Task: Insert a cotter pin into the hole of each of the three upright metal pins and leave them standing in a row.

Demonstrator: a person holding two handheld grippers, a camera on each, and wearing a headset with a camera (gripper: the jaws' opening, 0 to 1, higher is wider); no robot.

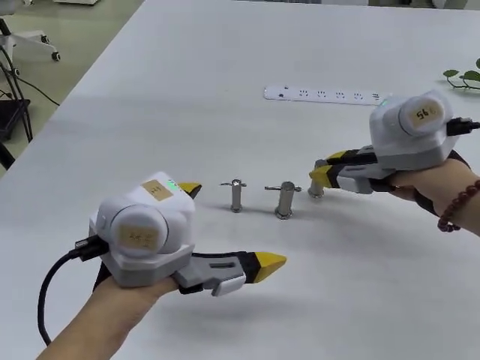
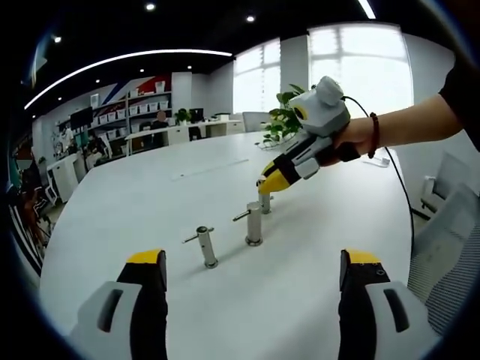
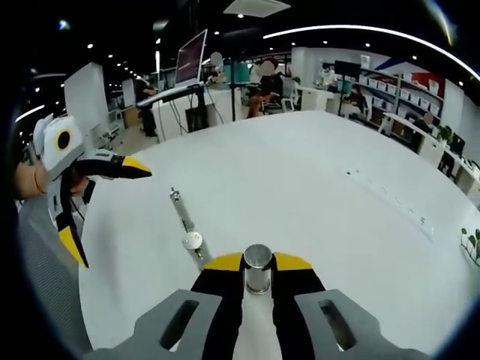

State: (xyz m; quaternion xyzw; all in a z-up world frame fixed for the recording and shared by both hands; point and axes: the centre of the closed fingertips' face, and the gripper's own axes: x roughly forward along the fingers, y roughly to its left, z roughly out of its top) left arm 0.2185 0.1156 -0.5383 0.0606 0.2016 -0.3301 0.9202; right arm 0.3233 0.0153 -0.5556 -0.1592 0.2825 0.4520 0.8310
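On the white desk (image 1: pixel 187 90), the left tool (image 1: pixel 232 225), its sticker too blurred to read, hangs with jaws spread wide near the row, where the first pin (image 1: pixel 236 196) and middle pin (image 1: pixel 285 201) stand upright carrying cotter pins (image 1: pixel 233 183), while the right tool (image 1: pixel 319 178) clenches the third pin (image 3: pixel 257 262).

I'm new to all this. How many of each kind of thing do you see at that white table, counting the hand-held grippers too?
Metal pins: 3
Cotter pins in view: 2
Grippers, left and right: 2
Power strip: 1
Plant: 1
Total: 9
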